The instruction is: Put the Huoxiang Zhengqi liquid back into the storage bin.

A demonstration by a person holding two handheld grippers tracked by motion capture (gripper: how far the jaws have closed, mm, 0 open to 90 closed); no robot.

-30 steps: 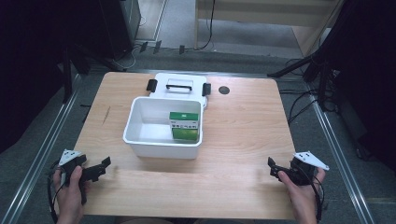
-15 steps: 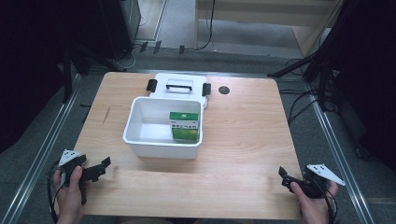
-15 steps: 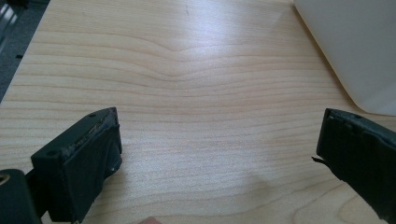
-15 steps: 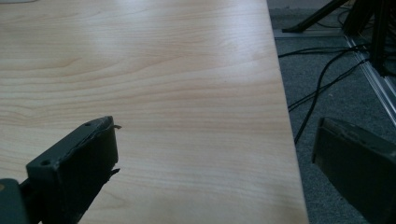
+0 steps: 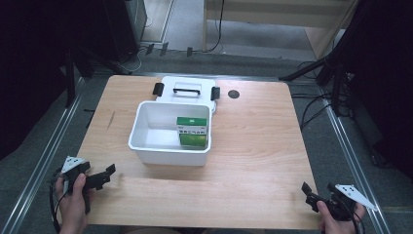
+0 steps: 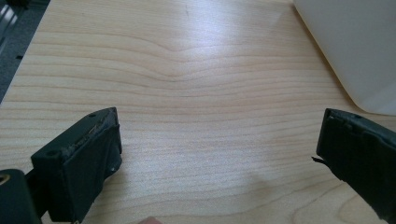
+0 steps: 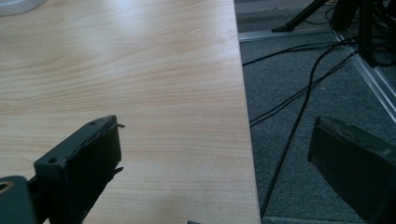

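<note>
A white plastic bin (image 5: 146, 147) stands at the middle of the wooden table (image 5: 253, 146), with a green and white box (image 5: 192, 130) upright inside at its right. The bin's white lid (image 5: 185, 88) lies flat just behind it. My left gripper (image 5: 104, 174) is held at the table's near left corner, open and empty, its jaws wide apart over bare wood (image 6: 201, 116); the bin's corner (image 6: 355, 51) shows at upper right there. My right gripper (image 5: 311, 192) is at the near right corner, open and empty, straddling the table's right edge (image 7: 245, 116).
A small dark round hole (image 5: 234, 94) sits in the table at the back right. Cables (image 7: 299, 88) and stand legs lie on the grey floor to the right. Metal rails (image 5: 44, 146) run along both sides of the table.
My right gripper has drawn back toward the near right corner and outward to the table's edge. The left gripper has stayed put.
</note>
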